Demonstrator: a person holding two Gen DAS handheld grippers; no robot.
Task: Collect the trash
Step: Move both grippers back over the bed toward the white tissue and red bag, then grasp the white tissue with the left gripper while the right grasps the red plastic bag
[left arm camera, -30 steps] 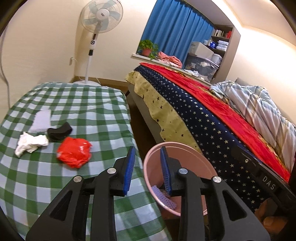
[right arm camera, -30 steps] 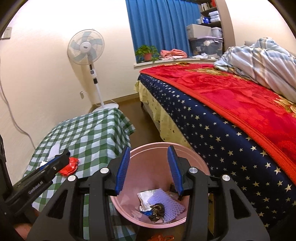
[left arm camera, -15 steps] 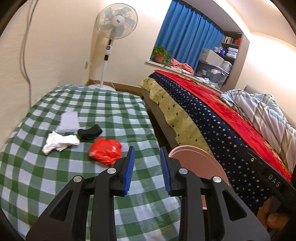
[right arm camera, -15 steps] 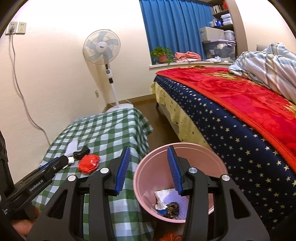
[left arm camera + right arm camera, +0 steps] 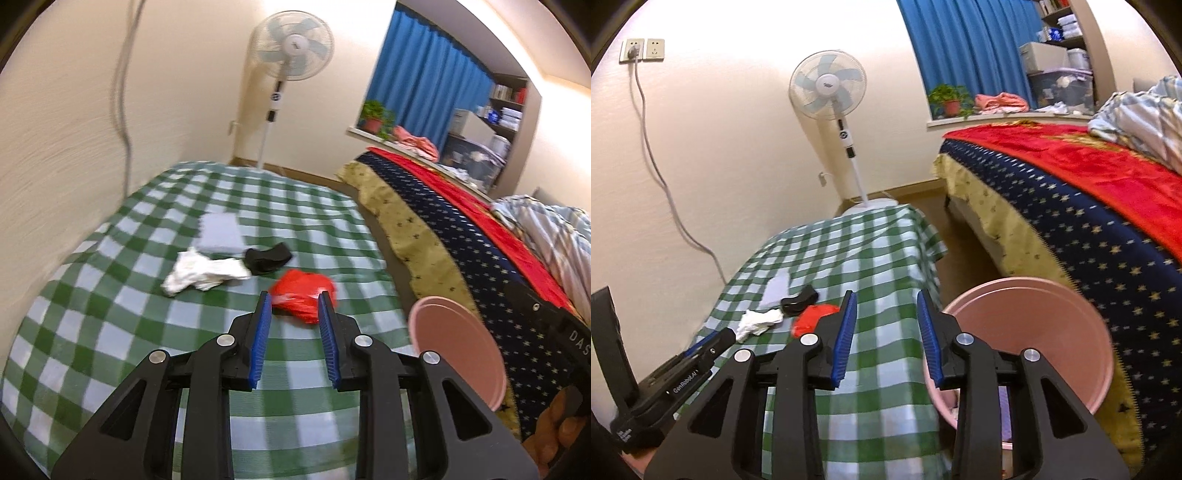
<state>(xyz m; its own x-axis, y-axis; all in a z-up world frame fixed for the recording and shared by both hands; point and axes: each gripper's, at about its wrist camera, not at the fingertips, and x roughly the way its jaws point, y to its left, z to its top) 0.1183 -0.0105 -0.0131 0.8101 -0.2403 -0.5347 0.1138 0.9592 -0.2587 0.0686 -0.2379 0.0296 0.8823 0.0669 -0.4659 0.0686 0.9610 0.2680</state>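
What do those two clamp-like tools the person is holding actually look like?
Both look alike: the left gripper and the right gripper are matte black plastic, each with two angular arms with triangular cut-outs and round silver bolt heads. Each finger carries a ribbed blue pad. Seen from the right camera, the left tool's body bears small white lettering. No sleeves or cables show.

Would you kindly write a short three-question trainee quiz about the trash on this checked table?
1. True or false: the red wrapper lies on the checked table.
2. What lies nearest the white crumpled paper? A) black scrap B) pink bin C) fan
3. Fill in: the left tongs hold ____.

Key: 1 true; 2 A; 3 nothing.
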